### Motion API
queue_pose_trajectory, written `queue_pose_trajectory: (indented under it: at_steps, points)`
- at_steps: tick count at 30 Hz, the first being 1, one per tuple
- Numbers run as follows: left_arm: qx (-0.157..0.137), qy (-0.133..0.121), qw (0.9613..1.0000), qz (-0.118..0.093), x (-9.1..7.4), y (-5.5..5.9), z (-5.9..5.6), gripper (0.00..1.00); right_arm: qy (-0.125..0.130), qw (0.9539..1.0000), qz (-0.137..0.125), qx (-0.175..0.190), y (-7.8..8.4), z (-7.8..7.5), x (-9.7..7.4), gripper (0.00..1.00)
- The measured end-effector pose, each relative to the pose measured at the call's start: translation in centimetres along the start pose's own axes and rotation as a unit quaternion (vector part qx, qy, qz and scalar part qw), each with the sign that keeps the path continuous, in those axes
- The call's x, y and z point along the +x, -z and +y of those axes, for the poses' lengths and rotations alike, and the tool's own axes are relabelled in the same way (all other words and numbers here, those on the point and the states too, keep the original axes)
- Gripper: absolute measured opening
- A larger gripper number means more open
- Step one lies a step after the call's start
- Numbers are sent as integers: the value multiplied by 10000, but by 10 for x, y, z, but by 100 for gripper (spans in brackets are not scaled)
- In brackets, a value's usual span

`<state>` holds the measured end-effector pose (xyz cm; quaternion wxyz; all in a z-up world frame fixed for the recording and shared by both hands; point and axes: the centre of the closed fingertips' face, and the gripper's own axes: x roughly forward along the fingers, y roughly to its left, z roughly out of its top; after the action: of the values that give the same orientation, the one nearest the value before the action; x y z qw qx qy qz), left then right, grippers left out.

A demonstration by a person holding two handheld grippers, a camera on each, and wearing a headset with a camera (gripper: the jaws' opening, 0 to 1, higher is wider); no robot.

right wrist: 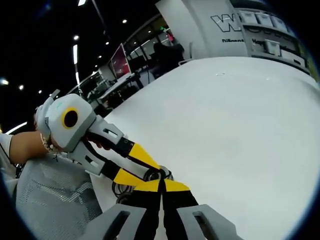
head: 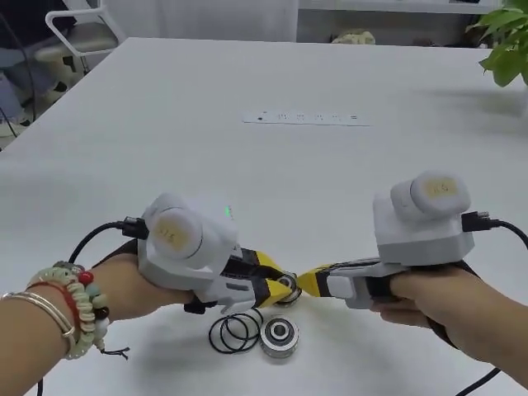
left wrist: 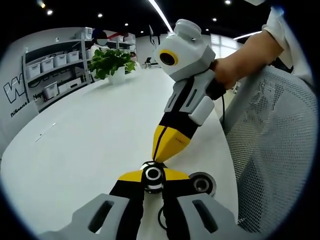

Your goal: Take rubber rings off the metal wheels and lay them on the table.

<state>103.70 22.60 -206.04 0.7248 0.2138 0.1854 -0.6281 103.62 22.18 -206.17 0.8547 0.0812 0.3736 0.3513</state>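
My left gripper point(head: 283, 289) is shut on a small metal wheel point(head: 289, 288) and holds it just above the white table point(head: 272, 181). In the left gripper view the wheel point(left wrist: 152, 177) sits between the yellow jaw tips. My right gripper point(head: 306, 283) comes in from the right, shut, with its tip against the wheel's rim point(left wrist: 159, 159). I cannot tell whether it pinches a ring. A second metal wheel point(head: 279, 337) lies on the table below. Beside it lie loose black rubber rings point(head: 235, 331).
A flush socket strip point(head: 301, 118) sits mid-table. A potted plant point(head: 505, 41) stands at the far right corner and a chair point(head: 78, 37) at the far left. The table's near edge is close to my hands, and a mesh chair back point(left wrist: 280, 150) is behind it.
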Motion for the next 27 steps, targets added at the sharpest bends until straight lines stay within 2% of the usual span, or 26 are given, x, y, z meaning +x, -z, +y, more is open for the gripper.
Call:
queue_pose_trajectory:
  at_steps: [14,18,19,20,21,22,23,27]
  points:
    - [-70,16,10000,-50,0,0,0,8,-52,9999,40,-140,-1,4,1,0]
    - [-78,19,10000,-56,0,0,0,8,-157,9998,-21,-141,-4,10,1,0]
    - [-80,18,10000,-57,0,0,0,8,-225,9996,-91,-168,-7,14,1,0]
    - [-88,10,9999,-61,1,0,0,8,-430,9986,-256,-179,-14,22,3,0]
    - [-96,-5,9999,-62,1,0,1,8,-343,9992,-203,-93,-15,22,2,0]
    - [-105,-16,9999,-59,1,0,1,8,-124,9993,-77,-348,-12,17,1,0]
    - [-112,-24,9999,-59,1,0,1,8,-209,9993,-113,-301,-12,21,3,0]
    - [-173,-70,9998,-90,1,0,1,8,-106,9998,-132,-113,-12,13,1,0]
